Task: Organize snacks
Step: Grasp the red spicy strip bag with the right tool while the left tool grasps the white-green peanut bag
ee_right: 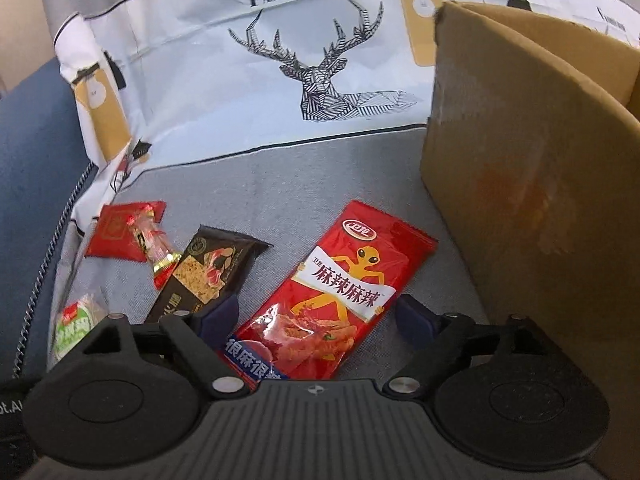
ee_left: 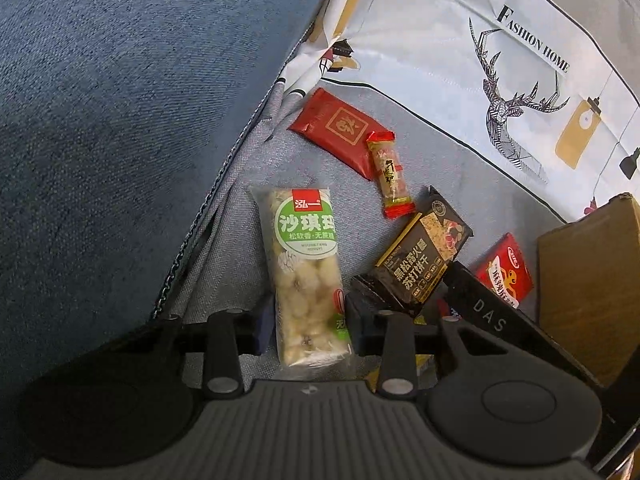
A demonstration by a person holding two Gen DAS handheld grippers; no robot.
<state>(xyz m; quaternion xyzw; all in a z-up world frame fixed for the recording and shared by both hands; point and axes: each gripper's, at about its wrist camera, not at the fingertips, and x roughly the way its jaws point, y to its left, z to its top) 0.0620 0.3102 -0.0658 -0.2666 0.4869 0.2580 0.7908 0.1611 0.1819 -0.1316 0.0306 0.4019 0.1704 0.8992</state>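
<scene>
The left gripper jaws clamp the green-labelled sachima pack, while the right gripper jaws stand wide around the red spicy snack packet.

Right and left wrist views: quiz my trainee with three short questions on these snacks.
1. True or false: the right gripper is clamped on the red alien packet.
2. What stands to the right of that packet in the right wrist view? A cardboard box, B bowl, C bottle.
3. Fill in: the left gripper is shut on the pale packet with a ___ label.
Key: 1 false, jaws open around it; 2 A; 3 green.
</scene>
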